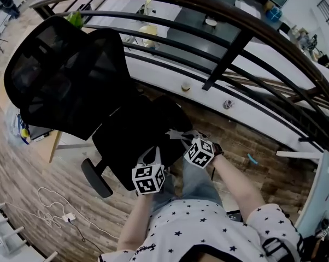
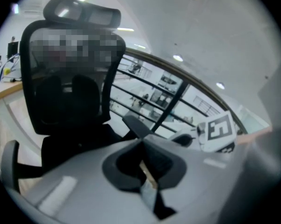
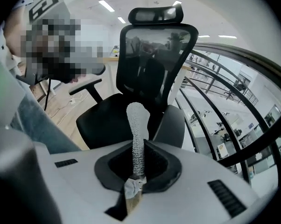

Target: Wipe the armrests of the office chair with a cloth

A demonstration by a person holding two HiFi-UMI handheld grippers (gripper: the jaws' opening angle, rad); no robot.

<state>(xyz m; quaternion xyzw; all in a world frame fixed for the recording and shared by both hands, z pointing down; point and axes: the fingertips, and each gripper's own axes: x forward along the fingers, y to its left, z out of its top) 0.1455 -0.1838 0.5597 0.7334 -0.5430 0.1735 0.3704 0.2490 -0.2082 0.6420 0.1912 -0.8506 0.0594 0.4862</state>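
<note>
The black office chair [image 1: 71, 75] stands in front of me, its seat [image 1: 137, 141] just beyond both grippers. One armrest [image 1: 96, 178] juts out at the seat's lower left. My right gripper [image 1: 185, 140] is shut on a pale knitted cloth [image 3: 136, 120], which stands up in a strip from the right gripper [image 3: 138, 146]. In the right gripper view a grey armrest pad [image 3: 171, 125] lies just behind the cloth, and the other armrest [image 3: 87, 85] is at the left. My left gripper [image 1: 152, 158] hovers over the seat's front edge; in its own view the left gripper [image 2: 136, 127] is shut and holds nothing.
A curved black railing [image 1: 230, 48] runs close behind the chair, with a drop to a lower floor beyond. A cable and plug block [image 1: 66, 217] lie on the wooden floor at the lower left. A desk edge [image 1: 50, 146] stands left of the chair. My legs are under the grippers.
</note>
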